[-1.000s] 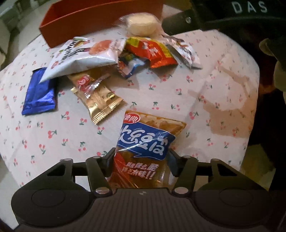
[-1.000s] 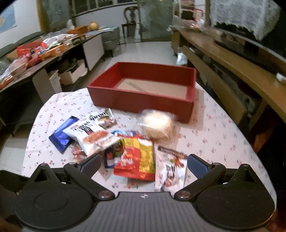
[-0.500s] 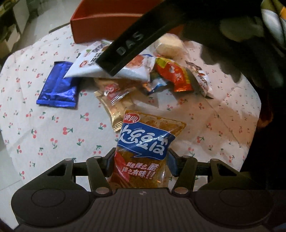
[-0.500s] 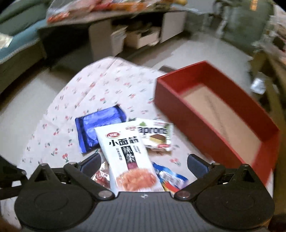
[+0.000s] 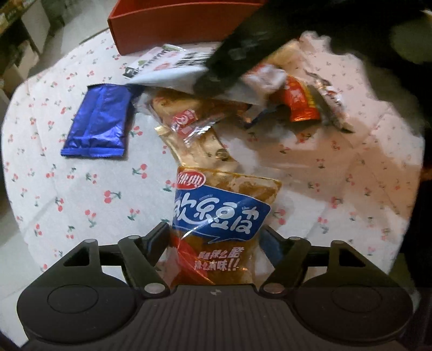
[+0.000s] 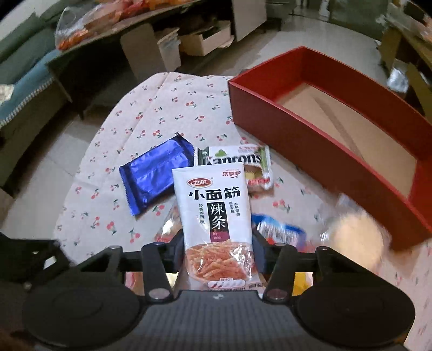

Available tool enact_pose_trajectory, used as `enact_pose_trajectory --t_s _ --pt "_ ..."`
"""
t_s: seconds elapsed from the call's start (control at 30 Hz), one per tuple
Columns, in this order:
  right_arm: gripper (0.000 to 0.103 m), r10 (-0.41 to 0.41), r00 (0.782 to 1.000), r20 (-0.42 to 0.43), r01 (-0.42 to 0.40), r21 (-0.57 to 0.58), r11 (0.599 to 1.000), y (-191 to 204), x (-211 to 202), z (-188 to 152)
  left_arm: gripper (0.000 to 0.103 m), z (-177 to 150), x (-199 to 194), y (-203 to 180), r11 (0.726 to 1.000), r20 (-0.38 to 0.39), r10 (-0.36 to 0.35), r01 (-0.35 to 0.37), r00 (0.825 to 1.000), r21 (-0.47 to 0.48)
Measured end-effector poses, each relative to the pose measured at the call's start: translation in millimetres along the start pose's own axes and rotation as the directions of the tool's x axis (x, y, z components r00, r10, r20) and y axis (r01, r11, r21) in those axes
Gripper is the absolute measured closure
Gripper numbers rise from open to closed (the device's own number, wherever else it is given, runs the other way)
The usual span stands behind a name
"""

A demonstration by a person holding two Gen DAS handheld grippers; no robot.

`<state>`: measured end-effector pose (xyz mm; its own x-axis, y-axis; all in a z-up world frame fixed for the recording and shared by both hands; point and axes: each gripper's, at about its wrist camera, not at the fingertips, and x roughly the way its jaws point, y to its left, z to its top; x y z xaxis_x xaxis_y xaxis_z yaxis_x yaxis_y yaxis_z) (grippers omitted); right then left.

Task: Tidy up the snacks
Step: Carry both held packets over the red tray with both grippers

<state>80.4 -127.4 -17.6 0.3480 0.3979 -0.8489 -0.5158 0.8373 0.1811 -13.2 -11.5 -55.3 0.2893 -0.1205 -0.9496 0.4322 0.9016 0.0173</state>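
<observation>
My left gripper [image 5: 214,237] is shut on a blue-labelled brown snack pack [image 5: 218,216] and holds it over the cherry-print tablecloth [image 5: 81,194]. My right gripper [image 6: 217,243] is shut on a white spicy-strip packet [image 6: 216,213]; in the left wrist view that gripper appears as a dark blurred arm [image 5: 243,46] over the white packet [image 5: 172,73]. The red box [image 6: 310,140] stands open at the table's far side, its cardboard floor bare. It also shows in the left wrist view [image 5: 175,24].
On the cloth lie a blue foil pack [image 6: 154,172], a Kaprons pack [image 6: 243,164], a gold pack with a small red-white candy [image 5: 194,132], an orange-red pack [image 5: 299,102], a blue-white wrapper [image 6: 280,229] and a blurred round bun [image 6: 353,237]. Cluttered benches stand beyond.
My right gripper has come down on the pile and closed on the white spicy-strip packet. The left gripper still holds the blue-labelled pack and has drifted a little nearer the pile.
</observation>
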Motion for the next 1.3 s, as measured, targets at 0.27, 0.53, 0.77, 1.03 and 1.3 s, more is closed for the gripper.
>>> enact_pose_trajectory --t_s 0.27,0.53,0.77,1.03,1.3 --pt "0.045 -0.015 0.996 0.085 0.008 0.084 0.996 6 -46 -37 0.028 5 -1 4 0.998 0.008 0.017 -0.016 1.000 -0.064" --pt "0.045 -0.090 0.992 0.092 0.076 0.146 0.986 9 -65 -83 0.042 -2 -11 -10 0.994 0.045 0.059 -0.055 0.997 -0.096" --pt "0.046 -0.111 0.986 0.127 0.090 0.163 0.982 17 -74 -97 0.043 -3 -23 -11 0.988 0.107 0.052 -0.035 0.993 -0.151" --pt "0.048 -0.126 0.976 0.180 0.090 0.192 0.977 21 -85 -102 0.043 4 -37 -3 0.979 0.168 0.063 -0.029 0.984 -0.201" --pt "0.048 -0.156 0.956 0.249 0.099 0.227 0.969 19 -98 -96 0.043 24 -49 -4 0.978 0.240 0.063 -0.012 0.969 -0.208"
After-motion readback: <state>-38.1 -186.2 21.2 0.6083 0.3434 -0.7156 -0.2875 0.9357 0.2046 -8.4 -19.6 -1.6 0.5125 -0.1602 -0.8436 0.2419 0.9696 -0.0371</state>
